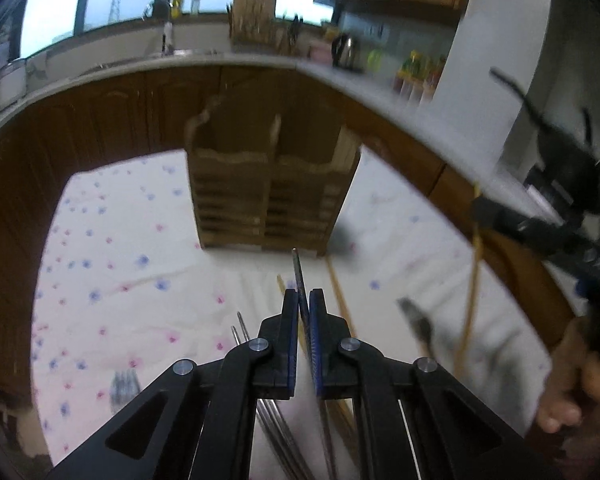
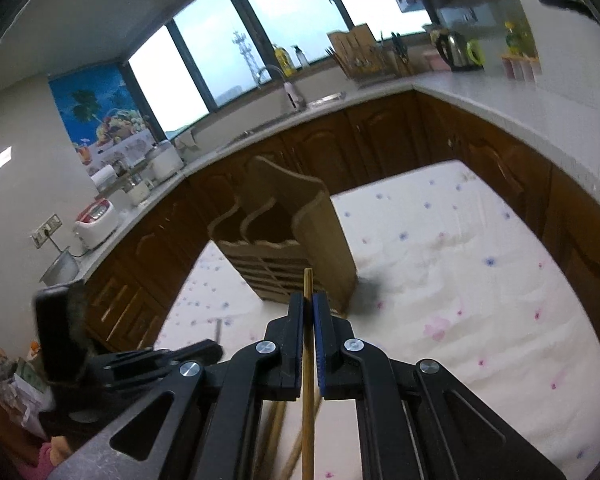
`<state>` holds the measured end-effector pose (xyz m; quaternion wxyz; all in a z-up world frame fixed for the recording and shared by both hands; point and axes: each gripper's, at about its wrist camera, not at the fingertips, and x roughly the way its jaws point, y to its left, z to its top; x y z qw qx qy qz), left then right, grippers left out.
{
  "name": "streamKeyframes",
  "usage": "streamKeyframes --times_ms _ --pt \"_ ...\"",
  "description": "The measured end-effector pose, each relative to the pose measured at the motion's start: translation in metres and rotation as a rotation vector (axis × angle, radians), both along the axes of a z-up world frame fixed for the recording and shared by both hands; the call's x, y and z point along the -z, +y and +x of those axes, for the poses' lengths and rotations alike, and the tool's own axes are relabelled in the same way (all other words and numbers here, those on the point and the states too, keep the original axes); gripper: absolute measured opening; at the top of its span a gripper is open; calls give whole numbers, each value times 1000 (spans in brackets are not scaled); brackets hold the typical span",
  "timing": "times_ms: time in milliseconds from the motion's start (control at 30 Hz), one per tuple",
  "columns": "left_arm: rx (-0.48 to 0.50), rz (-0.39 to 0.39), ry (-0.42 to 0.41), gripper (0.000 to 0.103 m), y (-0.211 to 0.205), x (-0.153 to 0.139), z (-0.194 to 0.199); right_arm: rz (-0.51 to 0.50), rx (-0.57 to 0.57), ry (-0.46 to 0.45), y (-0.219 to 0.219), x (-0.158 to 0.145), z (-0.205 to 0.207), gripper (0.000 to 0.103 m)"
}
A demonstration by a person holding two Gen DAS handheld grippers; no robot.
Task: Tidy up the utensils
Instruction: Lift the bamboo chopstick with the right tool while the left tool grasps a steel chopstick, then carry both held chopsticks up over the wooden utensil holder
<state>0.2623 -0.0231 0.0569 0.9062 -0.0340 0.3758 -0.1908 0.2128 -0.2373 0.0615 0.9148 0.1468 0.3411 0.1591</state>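
A wooden utensil holder (image 1: pixel 268 196) (image 2: pixel 296 248) with two front compartments stands on a flowered white cloth (image 1: pixel 120 240). My left gripper (image 1: pixel 304 296) is shut on a thin metal utensil (image 1: pixel 296 268) that points up towards the holder, raised above the cloth. My right gripper (image 2: pixel 308 300) is shut on a wooden chopstick (image 2: pixel 308 280), also aimed at the holder. In the left wrist view the right gripper (image 1: pixel 478 206) hangs at the right with its chopstick (image 1: pixel 474 300) dangling below. More wooden chopsticks (image 1: pixel 340 292), metal chopsticks (image 1: pixel 240 328) and a fork (image 1: pixel 124 388) lie on the cloth.
A dark spoon-like piece (image 1: pixel 418 324) lies right of the chopsticks. A dark blurred patch (image 2: pixel 366 292) sits at the holder's right foot. Brown cabinets (image 2: pixel 380 148) and a white counter (image 2: pixel 480 100) ring the table. A person's hand (image 1: pixel 572 392) shows at lower right.
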Motion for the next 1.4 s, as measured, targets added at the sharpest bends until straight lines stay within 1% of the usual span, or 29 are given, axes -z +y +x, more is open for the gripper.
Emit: streamKeyframes --times_ms 100,300,600,833,1000,1133,1233,1400 --pt "-7 -38 -45 3 16 -19 -21 -2 -9 -36 5 -14 -6 5" --pt "-18 -67 -106 3 38 -39 -53 -11 -14 -89 13 -33 -13 5" --pt "-38 -93 -160 3 54 -54 -68 -16 -15 -137 15 -50 -13 5" --pt "-55 -105 -193 3 61 -64 -67 -17 -13 -160 14 -58 -6 5" --pt "-64 -130 -216 3 69 -73 -61 -10 -4 -181 12 -65 -1 5" --pt "-69 -140 -254 3 71 -83 -53 -11 5 -211 12 -75 8 5" --pt "-79 -152 -297 3 74 -95 -44 -7 11 -237 13 -84 18 5" --pt "-93 -148 -370 3 74 -110 -27 3 35 -292 13 -102 35 5"
